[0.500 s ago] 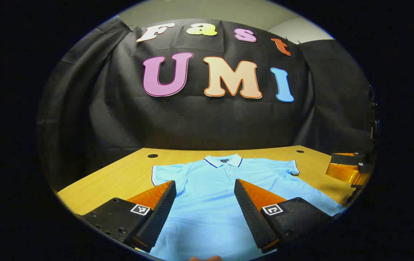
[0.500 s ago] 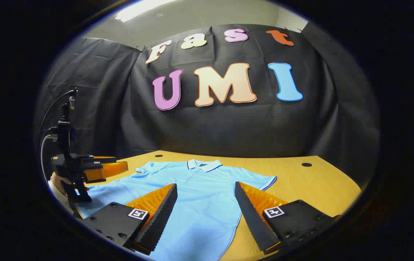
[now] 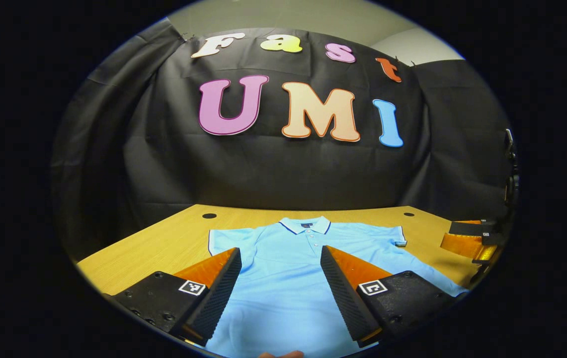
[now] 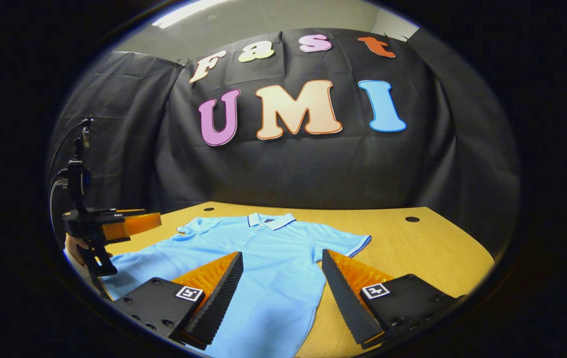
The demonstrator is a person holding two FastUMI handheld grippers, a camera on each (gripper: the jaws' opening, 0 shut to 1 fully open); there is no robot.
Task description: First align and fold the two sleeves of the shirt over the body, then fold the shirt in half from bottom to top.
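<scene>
Lying flat beneath both open claws: shirt (image 3: 283,278).

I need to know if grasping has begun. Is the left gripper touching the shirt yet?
Apart. The right gripper view shows the left gripper open, held above the shirt, with booth wall visible beneath its fingers.

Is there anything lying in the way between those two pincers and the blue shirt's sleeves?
Nothing visible. The shirt lies flat on the table, both sleeves spread and uncovered. The left gripper and right gripper hang open above it.
</scene>
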